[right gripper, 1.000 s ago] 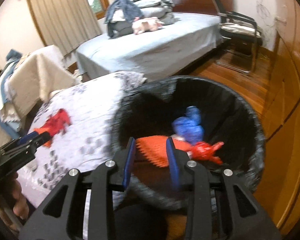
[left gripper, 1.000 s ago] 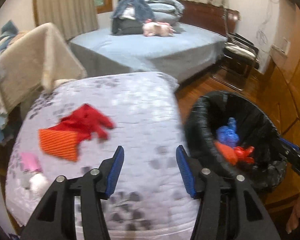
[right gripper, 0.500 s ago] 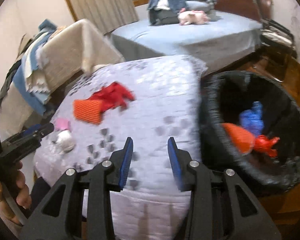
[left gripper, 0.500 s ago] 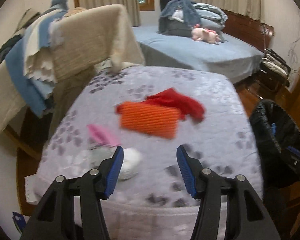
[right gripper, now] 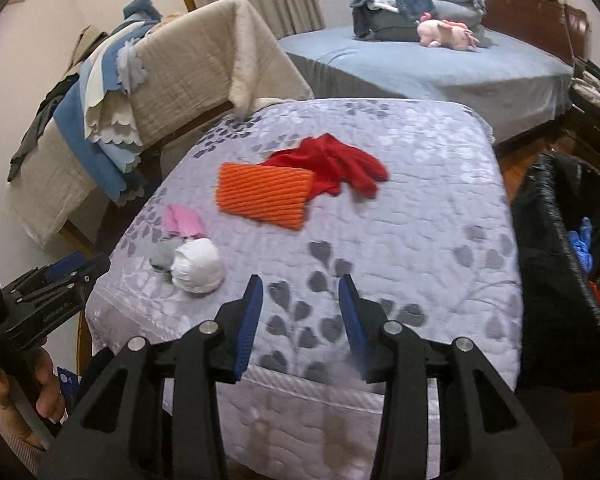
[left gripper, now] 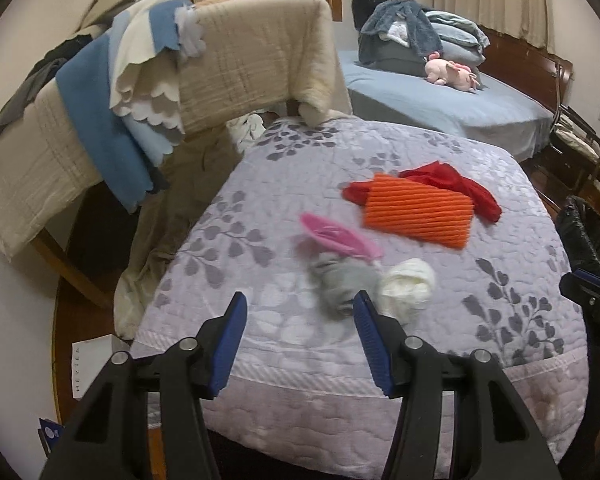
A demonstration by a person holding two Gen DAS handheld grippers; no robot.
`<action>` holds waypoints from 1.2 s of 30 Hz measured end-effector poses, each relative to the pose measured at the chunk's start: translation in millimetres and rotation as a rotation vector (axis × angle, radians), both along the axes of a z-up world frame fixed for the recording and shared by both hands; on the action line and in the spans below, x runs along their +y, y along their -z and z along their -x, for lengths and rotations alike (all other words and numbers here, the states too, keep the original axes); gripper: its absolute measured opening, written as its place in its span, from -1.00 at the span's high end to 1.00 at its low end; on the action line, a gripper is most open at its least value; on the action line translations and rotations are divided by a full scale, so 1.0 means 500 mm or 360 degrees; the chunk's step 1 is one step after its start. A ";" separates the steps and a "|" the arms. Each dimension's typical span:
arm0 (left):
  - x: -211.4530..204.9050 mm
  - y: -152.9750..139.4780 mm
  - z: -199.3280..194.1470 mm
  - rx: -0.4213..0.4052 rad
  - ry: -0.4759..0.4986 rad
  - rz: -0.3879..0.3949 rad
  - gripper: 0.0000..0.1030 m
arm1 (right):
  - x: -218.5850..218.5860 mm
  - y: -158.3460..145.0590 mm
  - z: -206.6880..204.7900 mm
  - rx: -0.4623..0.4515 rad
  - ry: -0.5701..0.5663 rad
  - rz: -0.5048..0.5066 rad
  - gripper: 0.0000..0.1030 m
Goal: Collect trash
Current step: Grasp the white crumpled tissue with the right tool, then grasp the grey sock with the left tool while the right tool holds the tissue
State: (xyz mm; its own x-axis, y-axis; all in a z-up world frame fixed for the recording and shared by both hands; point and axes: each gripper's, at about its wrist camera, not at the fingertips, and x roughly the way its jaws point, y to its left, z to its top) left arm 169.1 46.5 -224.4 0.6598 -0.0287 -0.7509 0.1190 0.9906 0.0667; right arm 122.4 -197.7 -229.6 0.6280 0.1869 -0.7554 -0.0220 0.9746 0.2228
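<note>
Lavender quilted cloth with grey leaf print covers the tabletop (left gripper: 380, 152), and the trash lies on it: a ribbed orange cloth (left gripper: 418, 209) overlapping a crumpled red glove (right gripper: 340, 164), a pink scrap (left gripper: 336, 236), a grey wad (left gripper: 342, 280) and a white crumpled ball (left gripper: 408, 284). Just off the tabletop's right edge stands a black-lined bin (right gripper: 560, 248). Left gripper (left gripper: 300, 320) hovers with fingers spread and empty; right gripper (right gripper: 300, 312) is opening, nothing between its fingers.
</note>
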 end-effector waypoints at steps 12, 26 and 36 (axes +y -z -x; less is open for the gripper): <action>0.078 0.036 -0.029 -0.0016 0.0070 0.0098 -0.07 | 0.143 0.045 -0.070 0.0002 -0.0043 0.0009 0.17; 0.148 0.063 -0.069 -0.0010 0.0007 0.0137 -0.06 | 0.207 0.120 -0.128 0.0125 -0.0075 -0.0025 0.22; 0.113 0.070 -0.079 0.0023 0.0050 0.0148 -0.06 | 0.181 0.111 -0.129 0.0105 -0.0100 -0.0086 0.56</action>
